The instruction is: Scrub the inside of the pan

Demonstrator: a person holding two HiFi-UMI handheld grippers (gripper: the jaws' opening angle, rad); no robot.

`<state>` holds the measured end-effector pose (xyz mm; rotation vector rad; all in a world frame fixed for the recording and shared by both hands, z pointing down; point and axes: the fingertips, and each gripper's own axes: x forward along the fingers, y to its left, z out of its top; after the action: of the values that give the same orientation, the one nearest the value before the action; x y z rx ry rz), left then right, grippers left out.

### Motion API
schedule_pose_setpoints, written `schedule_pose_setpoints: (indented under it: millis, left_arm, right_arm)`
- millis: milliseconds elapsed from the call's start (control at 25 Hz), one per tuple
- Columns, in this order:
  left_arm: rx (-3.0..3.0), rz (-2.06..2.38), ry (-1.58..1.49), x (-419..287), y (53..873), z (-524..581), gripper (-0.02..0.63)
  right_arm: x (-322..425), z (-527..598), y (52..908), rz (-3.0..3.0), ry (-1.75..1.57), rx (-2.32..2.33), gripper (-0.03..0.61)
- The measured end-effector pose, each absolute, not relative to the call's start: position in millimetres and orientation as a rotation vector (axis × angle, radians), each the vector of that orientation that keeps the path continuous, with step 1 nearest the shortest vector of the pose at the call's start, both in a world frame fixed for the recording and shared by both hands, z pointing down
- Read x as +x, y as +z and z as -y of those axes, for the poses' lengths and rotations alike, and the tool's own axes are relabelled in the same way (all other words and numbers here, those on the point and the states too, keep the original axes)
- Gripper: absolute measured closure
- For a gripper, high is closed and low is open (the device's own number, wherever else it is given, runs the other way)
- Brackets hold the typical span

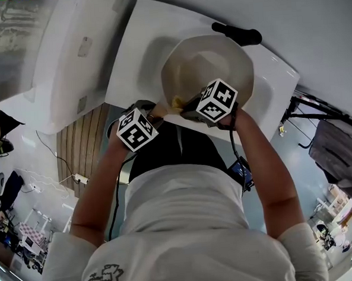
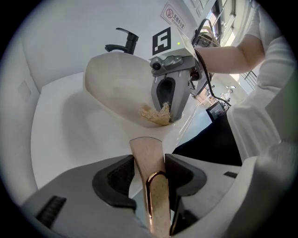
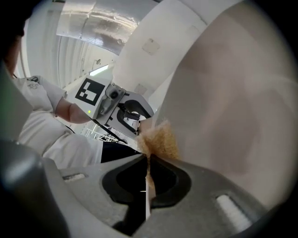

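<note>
A cream pan [image 1: 210, 62] [image 2: 118, 86] is held tilted over the white sink [image 1: 136, 47]. My left gripper [image 1: 153, 114] [image 2: 149, 163] is shut on the pan's wood-and-copper handle [image 2: 148, 155]. My right gripper [image 1: 184, 105] [image 3: 148, 160] is shut on a tan scrub sponge [image 3: 159, 139] [image 2: 156, 115], which presses against the pan's inner wall [image 3: 233, 102] near the handle side. In the left gripper view the right gripper [image 2: 168, 100] reaches down into the pan. The left gripper [image 3: 125, 108] shows in the right gripper view, just past the pan's rim.
A black faucet [image 1: 238, 33] [image 2: 123, 41] stands at the sink's far edge, behind the pan. The sink basin [image 2: 70, 121] lies under the pan. The person's body stands close against the sink's front. Floor with cables lies to the left [image 1: 65, 173].
</note>
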<state>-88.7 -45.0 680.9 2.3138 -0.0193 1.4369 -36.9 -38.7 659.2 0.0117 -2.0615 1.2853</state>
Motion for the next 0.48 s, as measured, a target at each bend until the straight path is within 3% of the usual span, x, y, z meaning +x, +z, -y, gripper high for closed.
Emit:
schedule_pose_setpoints:
  millis: [480]
  left_arm:
    - [2.317,0.034,1.437,-87.4,679.1,42.6,0.411]
  right_arm:
    - [10.4,3.6,670.0,1.776,1.428,0.104,0.555]
